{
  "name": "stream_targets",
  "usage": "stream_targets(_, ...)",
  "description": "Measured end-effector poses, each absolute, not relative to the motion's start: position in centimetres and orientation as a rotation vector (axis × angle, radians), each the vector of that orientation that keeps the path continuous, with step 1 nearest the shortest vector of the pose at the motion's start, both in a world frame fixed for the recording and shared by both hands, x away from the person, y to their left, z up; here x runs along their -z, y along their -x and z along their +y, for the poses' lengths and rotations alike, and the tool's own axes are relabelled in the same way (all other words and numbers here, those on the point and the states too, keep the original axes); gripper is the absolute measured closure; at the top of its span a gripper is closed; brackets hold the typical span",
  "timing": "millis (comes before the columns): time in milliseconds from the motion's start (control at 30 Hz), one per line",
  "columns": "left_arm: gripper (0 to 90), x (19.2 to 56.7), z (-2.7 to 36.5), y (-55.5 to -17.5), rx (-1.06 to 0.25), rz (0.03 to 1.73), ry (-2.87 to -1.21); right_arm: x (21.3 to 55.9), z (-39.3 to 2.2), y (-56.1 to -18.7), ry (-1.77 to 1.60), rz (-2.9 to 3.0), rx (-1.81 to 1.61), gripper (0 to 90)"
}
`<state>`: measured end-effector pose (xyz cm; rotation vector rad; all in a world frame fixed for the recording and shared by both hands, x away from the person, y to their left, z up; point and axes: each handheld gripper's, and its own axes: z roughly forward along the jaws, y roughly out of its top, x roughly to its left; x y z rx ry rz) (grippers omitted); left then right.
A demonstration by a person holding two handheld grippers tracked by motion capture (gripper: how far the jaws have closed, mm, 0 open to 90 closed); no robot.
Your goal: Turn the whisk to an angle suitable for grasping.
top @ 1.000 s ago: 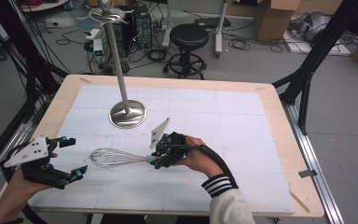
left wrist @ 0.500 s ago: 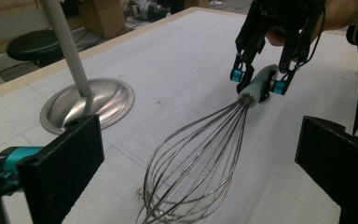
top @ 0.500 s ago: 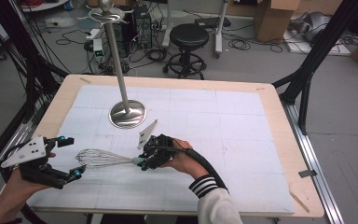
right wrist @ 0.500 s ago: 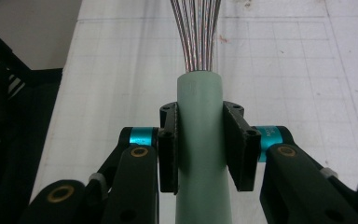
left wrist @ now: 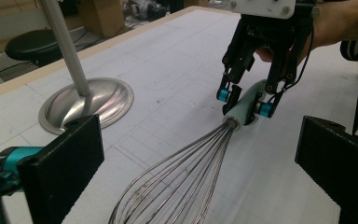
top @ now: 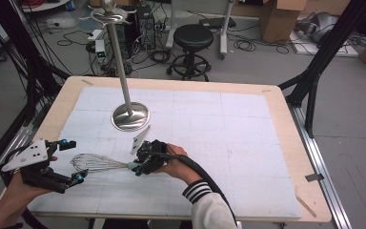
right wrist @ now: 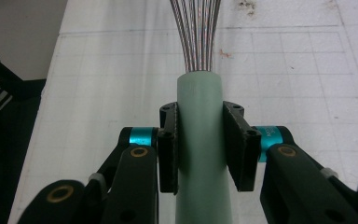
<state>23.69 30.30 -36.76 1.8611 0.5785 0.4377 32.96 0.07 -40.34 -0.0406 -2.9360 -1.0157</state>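
Spanning the scene, the table point(top: 276, 143) has a wooden rim and a white gridded mat. Metal stand point(top: 124, 90): thin pole on a shiny domed base. Whisk point(top: 97, 163) lies low over the mat front-left, near that base; probably light, with springy thin wire loops and a stiff pale-green matte handle, the best spot to grip. Right hand-held gripper point(right wrist: 200, 144) clenched on that handle. Left hand-held gripper point(top: 69, 162) released, jaws spread, flanking the wire end.
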Motion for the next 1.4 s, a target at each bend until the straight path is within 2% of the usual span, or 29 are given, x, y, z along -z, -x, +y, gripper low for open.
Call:
stream_targets(200,1.7,36.8,30.2,-23.7,-0.438,0.58,-1.862,40.9,0.8,-33.0,0.053,-2.94,1.009,68.1)
stream_targets(267,1.7,36.8,30.2,-23.7,-0.437,0.576,-1.863,41.1,1.1,-32.9,0.057,-2.941,1.029,70.6)
stream_targets(400,1.7,36.8,30.2,-23.6,-0.439,0.576,-1.863,40.9,1.0,-33.0,0.064,-2.954,1.048,60.0)
stream_targets(567,1.7,36.8,30.3,-23.6,-0.441,0.579,-1.861,40.1,0.2,-33.0,0.089,-2.943,1.106,51.2)
stream_targets(700,1.7,36.8,30.2,-23.6,-0.441,0.578,-1.864,39.2,-0.5,-32.8,0.076,-2.932,1.151,41.8)
stream_targets(800,1.7,36.8,30.0,-23.7,-0.44,0.572,-1.869,38.6,-1.1,-32.6,0.075,-2.921,1.201,31.1)
stream_targets(900,1.7,36.8,29.7,-23.7,-0.44,0.567,-1.877,37.9,-2.1,-32.1,0.077,-2.915,1.235,13.2)
stream_targets(1000,1.7,36.7,29.4,-23.7,-0.439,0.562,-1.884,37.3,-3.6,-31.7,0.102,-2.923,1.321,8.3)
stream_targets(1033,1.7,36.7,29.4,-23.7,-0.44,0.558,-1.887,37.1,-4.1,-31.6,0.126,-2.9,1.337,1.3)
stream_targets(1400,1.7,36.6,28.6,-24.0,-0.443,0.549,-1.902,35.5,-10.6,-30.5,0.21,-2.854,1.539,0.5)
